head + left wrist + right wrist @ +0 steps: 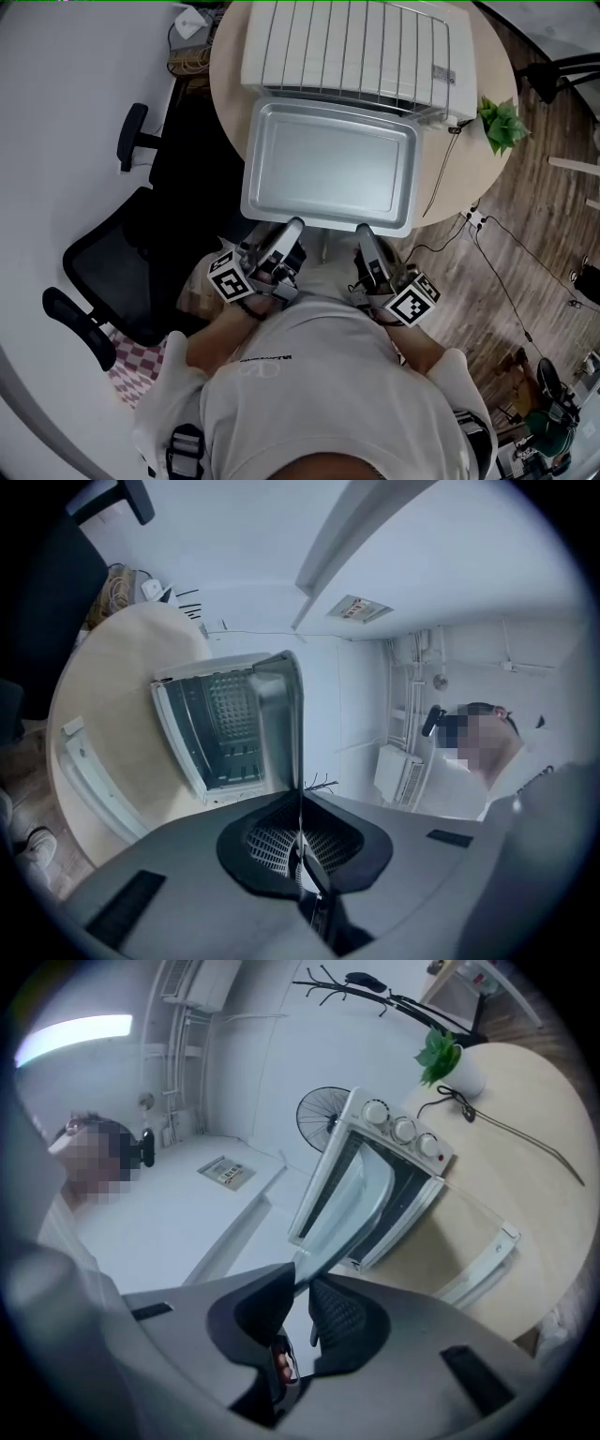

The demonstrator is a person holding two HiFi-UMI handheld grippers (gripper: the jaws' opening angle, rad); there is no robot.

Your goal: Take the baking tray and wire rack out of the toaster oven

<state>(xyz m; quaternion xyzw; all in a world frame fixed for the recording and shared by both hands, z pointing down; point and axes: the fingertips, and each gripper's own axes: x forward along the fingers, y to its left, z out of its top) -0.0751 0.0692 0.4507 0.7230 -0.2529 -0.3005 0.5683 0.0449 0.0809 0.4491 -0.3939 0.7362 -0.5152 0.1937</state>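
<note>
Baking tray [328, 173], shallow, silver and empty, is out of the toaster oven [347, 47] and held in the air just in front of it, above the near edge of a round wooden table [230, 84]. 2 handheld grippers carry it by its near rim. The left gripper [289, 230] has its jaws pinched almost fully together on the thin metal lip. The right gripper [364, 232] clamps the same rim toward the other corner, its pads a little apart with the lip pressed between them. In both gripper views the tray runs edge-on away from the jaws toward the oven, whose glass door [478, 1260] is folded down open. Step 1 of 2, removing the tray, looks nearly done, but the tray is not yet set down. The next move likely calls for lowering it level onto bare table beside the oven, then releasing both grips. Faint bars [234, 759] low in the oven cavity may be the wire rack, though that is uncertain.
</note>
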